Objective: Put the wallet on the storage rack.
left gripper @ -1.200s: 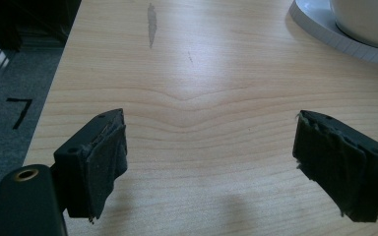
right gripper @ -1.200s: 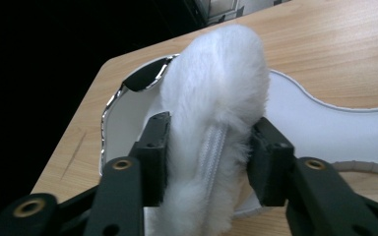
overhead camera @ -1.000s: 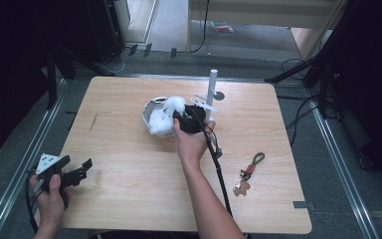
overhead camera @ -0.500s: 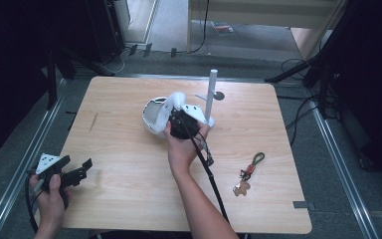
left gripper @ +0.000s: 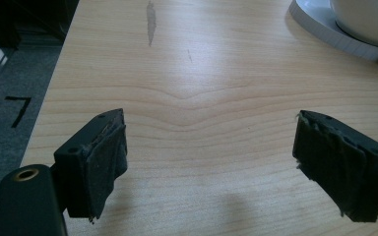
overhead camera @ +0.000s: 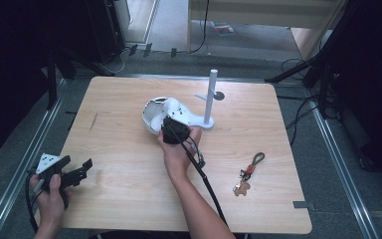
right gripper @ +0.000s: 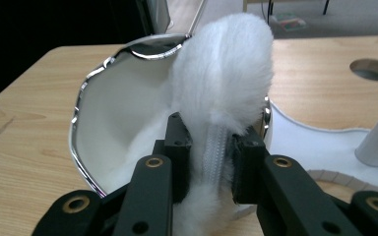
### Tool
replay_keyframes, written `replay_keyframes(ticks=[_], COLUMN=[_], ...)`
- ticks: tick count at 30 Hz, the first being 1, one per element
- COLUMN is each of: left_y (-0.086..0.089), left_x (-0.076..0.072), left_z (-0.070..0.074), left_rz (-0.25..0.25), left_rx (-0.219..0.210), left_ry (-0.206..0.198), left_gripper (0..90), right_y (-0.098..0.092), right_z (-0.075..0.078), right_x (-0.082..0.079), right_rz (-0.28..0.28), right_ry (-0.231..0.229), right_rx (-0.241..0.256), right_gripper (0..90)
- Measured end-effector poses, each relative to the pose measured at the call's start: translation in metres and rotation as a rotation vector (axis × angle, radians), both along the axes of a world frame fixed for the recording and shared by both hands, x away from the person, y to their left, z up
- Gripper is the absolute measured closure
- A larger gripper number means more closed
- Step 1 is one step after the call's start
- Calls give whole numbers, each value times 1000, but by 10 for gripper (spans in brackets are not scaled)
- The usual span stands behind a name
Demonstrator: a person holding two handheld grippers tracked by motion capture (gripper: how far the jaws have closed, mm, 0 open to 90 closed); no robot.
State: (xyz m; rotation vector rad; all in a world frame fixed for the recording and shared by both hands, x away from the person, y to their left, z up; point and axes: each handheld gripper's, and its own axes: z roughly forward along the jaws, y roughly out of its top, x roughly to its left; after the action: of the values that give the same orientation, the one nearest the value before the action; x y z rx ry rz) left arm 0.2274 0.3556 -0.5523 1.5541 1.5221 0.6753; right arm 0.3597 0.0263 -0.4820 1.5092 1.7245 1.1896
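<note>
From the high view, the right tongs (overhead camera: pixel 173 124) sit at the white bowl (overhead camera: pixel 151 115) near the middle of the bench (overhead camera: pixel 129 199), beside a white stand (overhead camera: pixel 210 99); the left tongs (overhead camera: pixel 79 172) rest at the bench's near left corner, and a keychain (overhead camera: pixel 248 172) lies well apart. In the left gripper view, the left tongs (left gripper: pixel 209 162) gape wide over bare wood. In the right gripper view, the right tongs (right gripper: pixel 209 147) are clamped on a fluffy white pouch (right gripper: pixel 224 73) (zipper between the 2 jaws), at the bowl's (right gripper: pixel 103 113) rim.
</note>
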Motion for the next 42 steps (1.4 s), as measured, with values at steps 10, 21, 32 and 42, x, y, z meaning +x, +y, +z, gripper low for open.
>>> replay_keyframes(ticks=[10, 21, 32, 42], left_y=[0, 0, 0, 0], left_x=[0, 0, 0, 0], left_z=[0, 0, 0, 0], left_rz=[1, -1, -5, -4], left_rx=[4, 1, -2, -5], left_ry=[3, 2, 3, 3], left_gripper=[141, 141, 140, 141], right_y=[-8, -26, -46, -71], right_z=[-5, 7, 23, 31], right_x=[10, 3, -18, -34], right_rz=[38, 108, 157, 113], right_ry=[60, 94, 139, 222], right_rx=[0, 75, 57, 31], right_gripper=[710, 474, 362, 181])
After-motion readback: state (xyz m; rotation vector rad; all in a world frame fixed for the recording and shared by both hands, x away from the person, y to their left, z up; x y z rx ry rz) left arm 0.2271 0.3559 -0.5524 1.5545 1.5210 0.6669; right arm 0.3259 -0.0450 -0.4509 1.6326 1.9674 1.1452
